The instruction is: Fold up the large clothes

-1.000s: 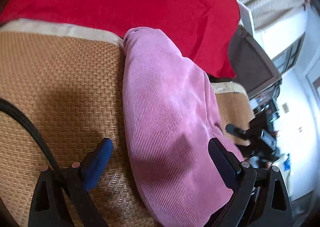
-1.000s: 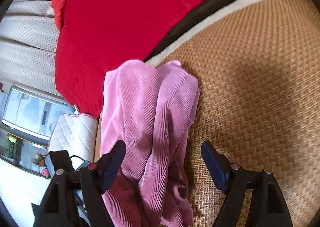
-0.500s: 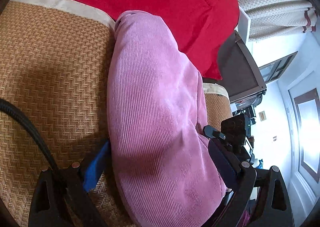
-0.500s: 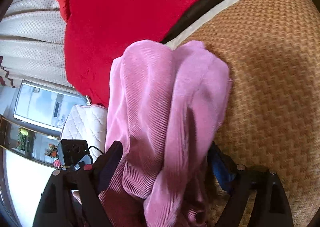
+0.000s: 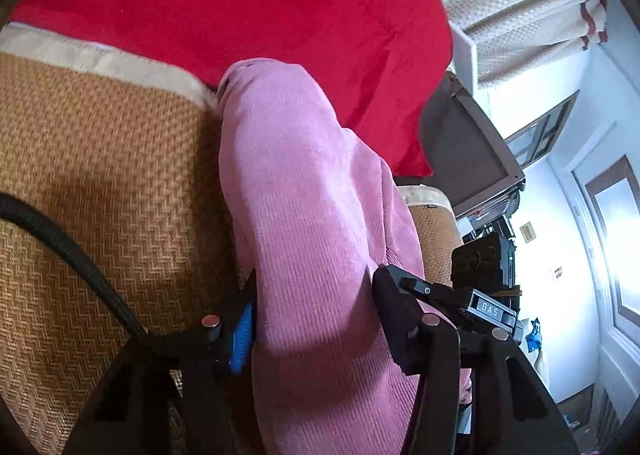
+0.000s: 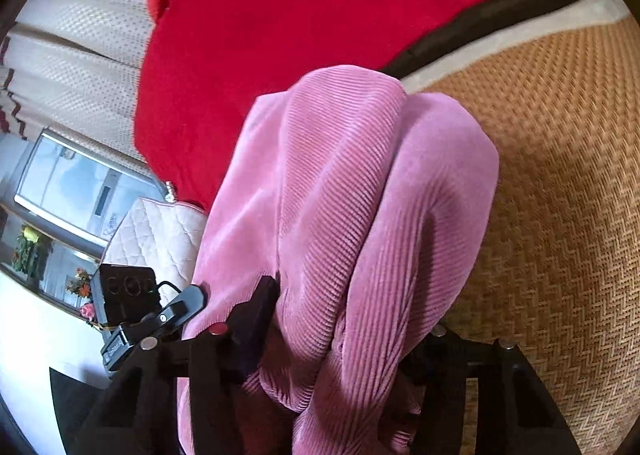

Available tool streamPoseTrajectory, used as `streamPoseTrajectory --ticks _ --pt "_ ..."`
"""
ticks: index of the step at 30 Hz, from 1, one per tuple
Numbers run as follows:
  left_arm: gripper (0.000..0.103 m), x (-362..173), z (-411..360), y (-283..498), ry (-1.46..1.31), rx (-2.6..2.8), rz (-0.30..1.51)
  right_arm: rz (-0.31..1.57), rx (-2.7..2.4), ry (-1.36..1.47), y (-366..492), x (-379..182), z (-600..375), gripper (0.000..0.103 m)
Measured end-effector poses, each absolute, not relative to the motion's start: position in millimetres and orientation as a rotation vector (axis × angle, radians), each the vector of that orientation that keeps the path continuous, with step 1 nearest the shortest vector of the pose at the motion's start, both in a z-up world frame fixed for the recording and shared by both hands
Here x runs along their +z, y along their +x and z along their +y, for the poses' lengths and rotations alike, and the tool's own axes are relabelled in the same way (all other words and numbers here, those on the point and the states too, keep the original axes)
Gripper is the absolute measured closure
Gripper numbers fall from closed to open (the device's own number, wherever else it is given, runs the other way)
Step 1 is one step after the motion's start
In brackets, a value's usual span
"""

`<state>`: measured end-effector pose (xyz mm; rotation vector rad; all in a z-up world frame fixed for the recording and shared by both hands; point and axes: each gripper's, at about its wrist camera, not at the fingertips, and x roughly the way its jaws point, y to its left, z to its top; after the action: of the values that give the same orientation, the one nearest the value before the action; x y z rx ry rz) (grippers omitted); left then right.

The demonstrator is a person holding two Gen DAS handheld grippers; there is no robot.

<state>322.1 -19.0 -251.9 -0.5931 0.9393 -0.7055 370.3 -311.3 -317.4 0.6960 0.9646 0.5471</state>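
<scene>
Both grippers' fingers [image 5: 244,319] closing, half-buried in pink garment [image 6: 340,215].

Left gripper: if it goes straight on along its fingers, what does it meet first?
The left gripper is closing with the pink corduroy garment already between its fingers, so that fabric comes first. Beyond it probably lies the red blanket, though depth is unclear.

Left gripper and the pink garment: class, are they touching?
Touching. In the left wrist view the closing left gripper has the pink garment bunched against both fingers.
</scene>
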Motion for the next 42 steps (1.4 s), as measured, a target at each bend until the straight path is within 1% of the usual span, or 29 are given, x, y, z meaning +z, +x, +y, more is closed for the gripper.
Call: streamPoseTrajectory --ticks 4,12,16,19,20,22,24,28,31,34,37,39,40,41,42 --pt "0.049 -238.7 -14.1 314.5 -0.572 -0.699 0.913 0.929 0.575 0.663 364.0 -303.5 -295.9 0.048" --pt "0.049 -216.5 19.3 294.4 -0.562 -0.649 0.854 0.870 0.653 0.619 354.8 -287.6 -265.6 0.048" --pt "0.049 -219.1 30.8 288.5 -0.540 -0.610 0.869 0.881 0.676 0.588 352.6 -290.1 -246.0 0.048" --pt "0.049 -234.3 30.1 291.5 -0.488 -0.535 0.928 0.921 0.660 0.583 353.6 -301.5 -240.2 0.048" --pt "0.048 -244.1 32.3 292.9 -0.463 -0.504 0.961 0.938 0.642 0.574 353.0 -306.9 -239.9 0.048" --pt "0.037 -253.0 31.2 297.1 -0.441 -0.462 0.997 0.960 0.611 0.537 354.9 -313.3 -236.6 0.047" --pt "0.036 -254.2 31.9 298.7 -0.443 -0.452 1.005 0.988 0.597 0.545 357.8 -317.1 -236.5 0.038" --pt "0.035 -241.2 31.7 298.5 -0.425 -0.434 1.005 1.010 0.551 0.522 355.8 -304.0 -244.0 0.037" --pt "0.034 -228.9 37.7 297.8 -0.431 -0.408 0.968 0.929 0.485 0.460 346.8 -275.3 -253.4 0.037" --pt "0.032 -213.0 43.7 295.1 -0.440 -0.378 0.883 0.824 0.409 0.391 337.1 -248.2 -259.7 0.037" --pt "0.030 -204.1 41.8 296.2 -0.433 -0.356 0.821 0.722 0.471 0.376 334.5 -225.9 -252.1 0.037" --pt "0.030 -210.4 37.0 304.3 -0.414 -0.340 0.832 0.696 0.509 0.357 337.3 -221.3 -241.1 0.041" --pt "0.030 -213.9 33.0 306.4 -0.406 -0.333 0.852 0.702 0.539 0.357 343.6 -222.7 -232.0 0.044" --pt "0.030 -218.5 25.8 308.7 -0.400 -0.328 0.873 0.726 0.557 0.361 351.4 -227.3 -224.9 0.051" --pt "0.030 -226.8 20.5 313.1 -0.381 -0.319 0.917 0.755 0.557 0.363 355.7 -236.0 -222.8 0.053"
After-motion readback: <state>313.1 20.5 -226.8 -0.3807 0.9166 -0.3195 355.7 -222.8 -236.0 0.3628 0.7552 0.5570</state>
